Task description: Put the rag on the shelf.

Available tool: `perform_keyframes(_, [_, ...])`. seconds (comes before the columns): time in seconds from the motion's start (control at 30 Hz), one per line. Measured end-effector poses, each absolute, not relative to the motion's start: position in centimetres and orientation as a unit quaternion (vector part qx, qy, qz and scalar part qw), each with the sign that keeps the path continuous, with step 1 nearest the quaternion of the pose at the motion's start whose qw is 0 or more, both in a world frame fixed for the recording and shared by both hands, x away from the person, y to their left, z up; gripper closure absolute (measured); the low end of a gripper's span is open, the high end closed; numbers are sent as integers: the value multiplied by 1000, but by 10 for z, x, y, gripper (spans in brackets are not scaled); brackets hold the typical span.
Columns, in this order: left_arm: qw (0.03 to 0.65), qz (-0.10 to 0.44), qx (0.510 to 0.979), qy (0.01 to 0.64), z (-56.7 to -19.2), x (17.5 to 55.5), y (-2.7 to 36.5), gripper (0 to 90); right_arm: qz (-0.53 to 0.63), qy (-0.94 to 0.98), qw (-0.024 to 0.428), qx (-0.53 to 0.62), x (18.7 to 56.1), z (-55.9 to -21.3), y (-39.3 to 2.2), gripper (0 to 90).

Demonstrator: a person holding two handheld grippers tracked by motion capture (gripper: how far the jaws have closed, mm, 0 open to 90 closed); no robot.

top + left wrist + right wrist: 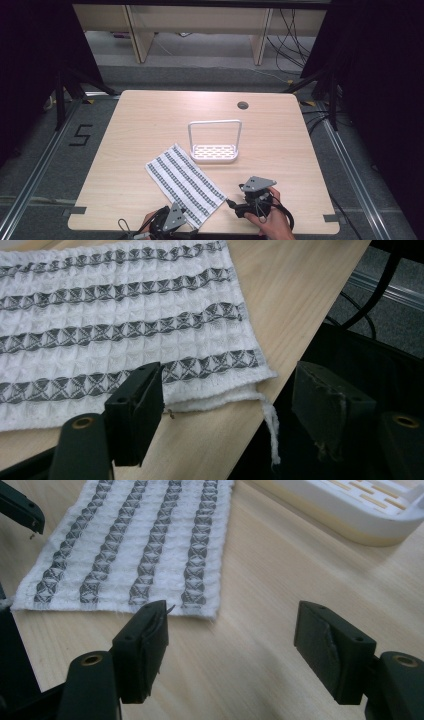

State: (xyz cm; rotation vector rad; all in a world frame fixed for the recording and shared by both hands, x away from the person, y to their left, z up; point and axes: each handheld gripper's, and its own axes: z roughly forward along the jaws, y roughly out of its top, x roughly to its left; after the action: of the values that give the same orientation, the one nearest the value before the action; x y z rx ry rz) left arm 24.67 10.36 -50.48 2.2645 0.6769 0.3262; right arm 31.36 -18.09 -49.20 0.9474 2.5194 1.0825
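Observation:
A white waffle towel with grey patterned stripes lies flat and slanted on the wooden table. My left gripper sits at the table's front edge by the towel's near corner. In the left gripper view the jaws of the left gripper stand open, with the towel corner and a loose thread lying between them, unpressed. My right gripper is to the right of the towel and points at its right corner. The right gripper is open, with the towel edge just ahead of one jaw.
A white plastic rack with a tall hoop handle stands behind the towel; its slotted base is in the right gripper view. A cable hole is at the table's far side. The table's front edge is right at the left gripper.

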Motion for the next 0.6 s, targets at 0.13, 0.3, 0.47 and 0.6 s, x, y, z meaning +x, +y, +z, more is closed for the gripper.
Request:
perform_keyframes(0.13, [371, 120, 883, 261, -506, 247, 98, 341, 368, 866, 120, 316, 316, -494, -175, 314])
perform_keyframes(0.3, [363, 115, 888, 259, -507, 246, 93, 380, 369, 867, 112, 315, 318, -494, -170, 333])
perform_keyframes(0.47, [354, 123, 896, 238, -506, 249, 90, 452, 367, 869, 106, 314, 321, -496, -164, 347])
perform_keyframes(0.6, [348, 119, 897, 246, -508, 249, 88, 497, 373, 872, 121, 293, 328, -500, -157, 360])
